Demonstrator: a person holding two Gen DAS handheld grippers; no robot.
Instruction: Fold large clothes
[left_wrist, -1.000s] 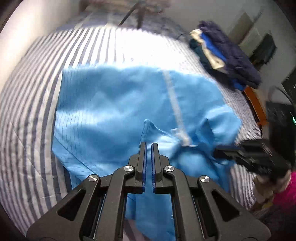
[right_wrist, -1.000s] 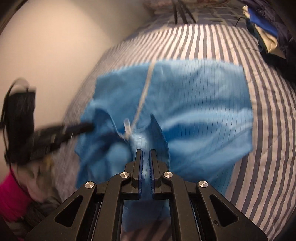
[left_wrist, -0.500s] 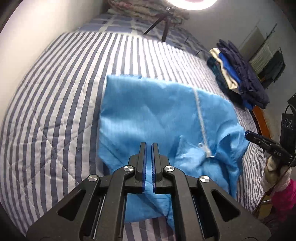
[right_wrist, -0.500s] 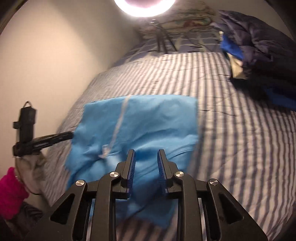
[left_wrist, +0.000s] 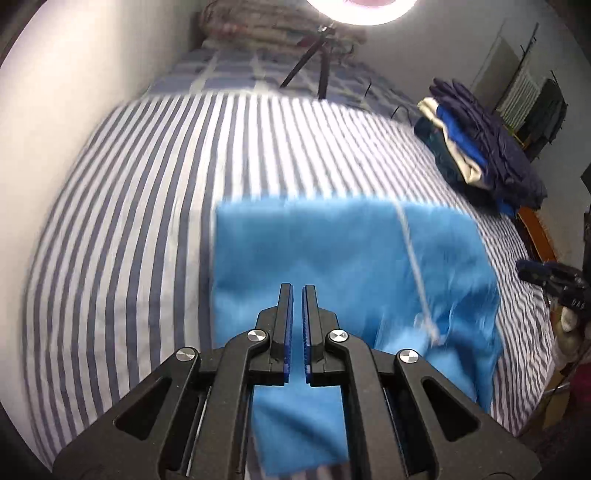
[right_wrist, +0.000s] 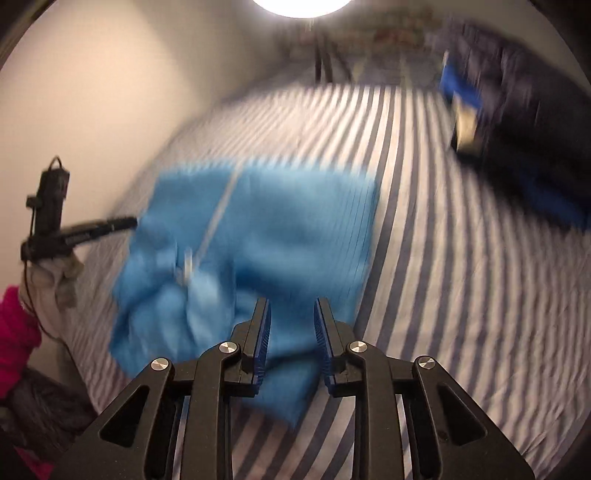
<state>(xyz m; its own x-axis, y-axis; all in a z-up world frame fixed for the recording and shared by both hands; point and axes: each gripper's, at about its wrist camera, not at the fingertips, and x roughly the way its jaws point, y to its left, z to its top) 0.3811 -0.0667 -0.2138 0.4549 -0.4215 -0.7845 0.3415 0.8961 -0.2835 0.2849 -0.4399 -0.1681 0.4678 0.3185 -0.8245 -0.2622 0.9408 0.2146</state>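
A bright blue garment (left_wrist: 343, 266) with a pale zip line lies on the striped bed; it also shows in the right wrist view (right_wrist: 266, 229), blurred. My left gripper (left_wrist: 297, 291) hangs above its near part with the jaws nearly together and nothing between them. My right gripper (right_wrist: 291, 310) is open and empty above the garment's near right edge. The right gripper also shows at the right edge of the left wrist view (left_wrist: 532, 275), and the left gripper shows at the left of the right wrist view (right_wrist: 129, 221).
The blue-and-white striped bedspread (left_wrist: 140, 206) covers the bed. A stack of folded dark, blue and cream clothes (left_wrist: 480, 155) sits at the far right. A ring light on a tripod (left_wrist: 321, 62) stands at the head. A wall runs along the left.
Both grippers have let go of the garment and pulled back and up. The right gripper's jaws have opened wider. The garment now lies flat on the bed.
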